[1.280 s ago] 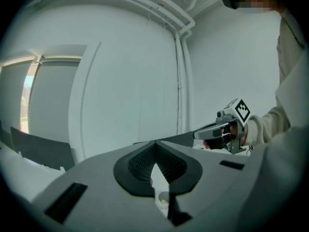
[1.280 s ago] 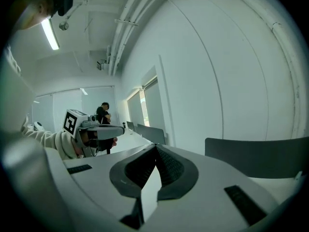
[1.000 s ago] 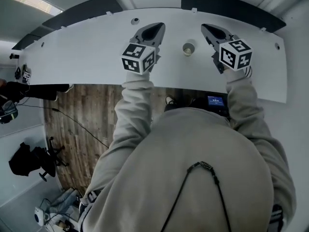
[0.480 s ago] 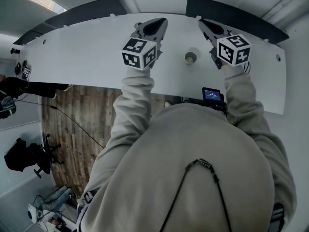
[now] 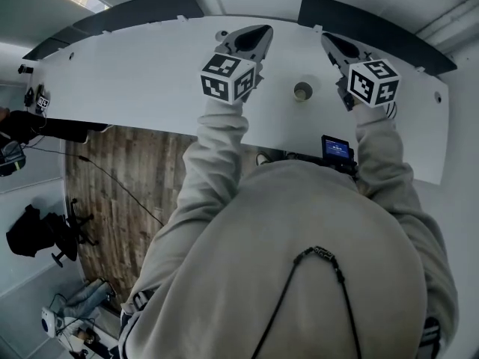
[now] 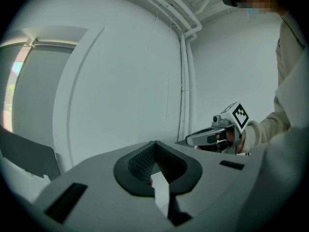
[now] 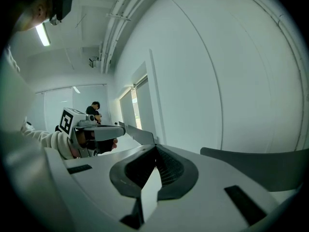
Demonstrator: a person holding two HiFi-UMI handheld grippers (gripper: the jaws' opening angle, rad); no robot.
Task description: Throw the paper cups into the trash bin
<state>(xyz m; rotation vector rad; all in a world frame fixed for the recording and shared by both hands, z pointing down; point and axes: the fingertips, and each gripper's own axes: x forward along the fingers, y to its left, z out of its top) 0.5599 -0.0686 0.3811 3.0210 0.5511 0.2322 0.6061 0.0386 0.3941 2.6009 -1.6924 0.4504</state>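
Note:
A paper cup [image 5: 302,91] stands upright on the long white table [image 5: 135,88], between my two grippers and a little nearer than their tips. My left gripper [image 5: 253,37] is held over the table left of the cup, jaws shut and empty. My right gripper [image 5: 338,45] hovers right of the cup, also shut with nothing in it. The left gripper view shows the closed jaws [image 6: 154,146] against a white wall, with the right gripper [image 6: 205,137] beside them. In the right gripper view the closed jaws [image 7: 155,150] face the wall, with the left gripper [image 7: 107,131] alongside. No trash bin is in view.
Dark chair backs [image 5: 142,10] [image 5: 374,17] line the table's far side. A small device with a blue screen [image 5: 337,149] sits at the person's chest. Wooden floor with a cable [image 5: 112,178] and a black bag [image 5: 30,230] lies to the left. A person [image 7: 94,111] stands far off.
Both grippers have moved forward over the table toward its far edge. The cup has stayed where it was, and both sets of jaws have stayed shut.

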